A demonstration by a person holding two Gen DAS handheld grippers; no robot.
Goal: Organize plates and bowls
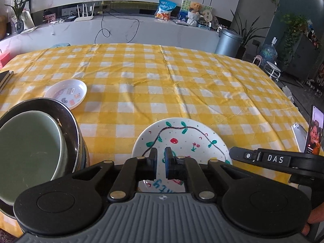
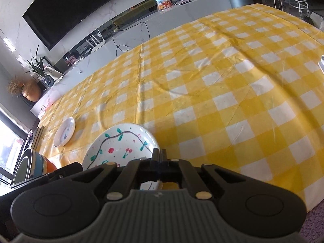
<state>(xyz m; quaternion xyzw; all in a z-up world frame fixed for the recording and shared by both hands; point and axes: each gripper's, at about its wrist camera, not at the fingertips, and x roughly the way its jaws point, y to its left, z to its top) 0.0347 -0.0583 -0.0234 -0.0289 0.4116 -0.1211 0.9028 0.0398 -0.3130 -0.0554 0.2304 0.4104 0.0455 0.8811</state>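
Left wrist view: yellow checked tablecloth (image 1: 182,85) covers the whole table and carries all the crockery. Largest item, at the near left edge, is a stack of bowls (image 1: 79,141) with dark rims, a pale green bowl (image 1: 28,149) nested on top. Next, the painted plate (image 1: 182,135), white with a vine and red fruit, lies flat near the table's front edge, directly ahead of the left gripper (image 1: 161,158); its fingers stand slightly parted over the plate's near portion and grip nothing. Smaller, farther back on the left, a small printed plate (image 1: 66,93) rests apart from the stack. A phone (image 1: 314,129) stands propped at the far right.

Right wrist view: the same painted plate (image 2: 119,143) sits left of centre; the right gripper (image 2: 160,155) has its fingers pressed together at the plate's right rim, though whether the rim lies between them cannot be told.

Step in hand, as judged: collecting the painted plate, with both plates not yet gathered. The next move calls for a firm pinch on the thin rim, then a level lift towards the other plate.
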